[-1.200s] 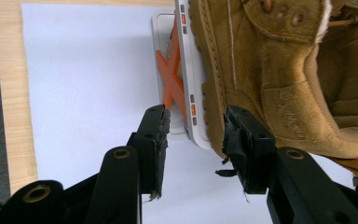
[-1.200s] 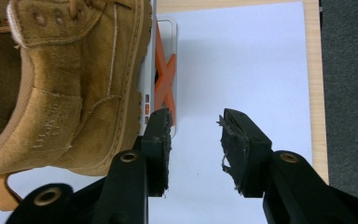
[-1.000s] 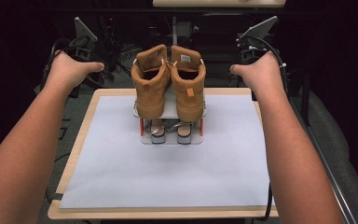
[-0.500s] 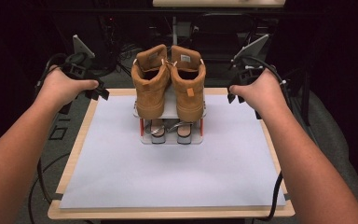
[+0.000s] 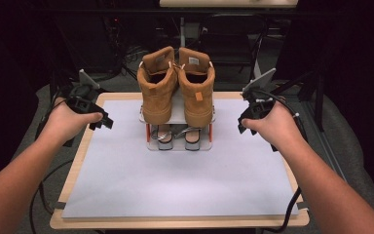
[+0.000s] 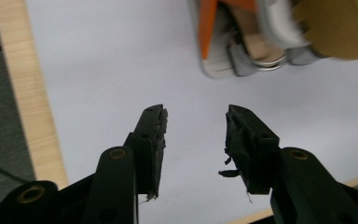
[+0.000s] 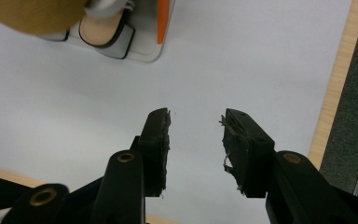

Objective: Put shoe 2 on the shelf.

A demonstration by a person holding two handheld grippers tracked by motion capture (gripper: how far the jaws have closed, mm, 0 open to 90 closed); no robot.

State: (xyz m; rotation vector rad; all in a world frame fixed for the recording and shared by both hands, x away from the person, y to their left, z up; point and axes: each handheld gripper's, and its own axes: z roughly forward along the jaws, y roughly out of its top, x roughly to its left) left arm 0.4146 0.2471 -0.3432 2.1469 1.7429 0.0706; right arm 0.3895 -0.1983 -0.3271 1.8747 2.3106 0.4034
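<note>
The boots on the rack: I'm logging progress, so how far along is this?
Nothing looks done: both tan boots stand on the top shelf of the rack, untouched. In hand: the left gripper and right gripper hang open and empty over the white mat, either side of the rack. Reaching and gripping remain.

Both hands came down & toward the person: left gripper (image 5: 102, 122) and right gripper (image 5: 243, 124) now low over the table (image 5: 126, 165); left jaws just opened further, nothing between.
</note>
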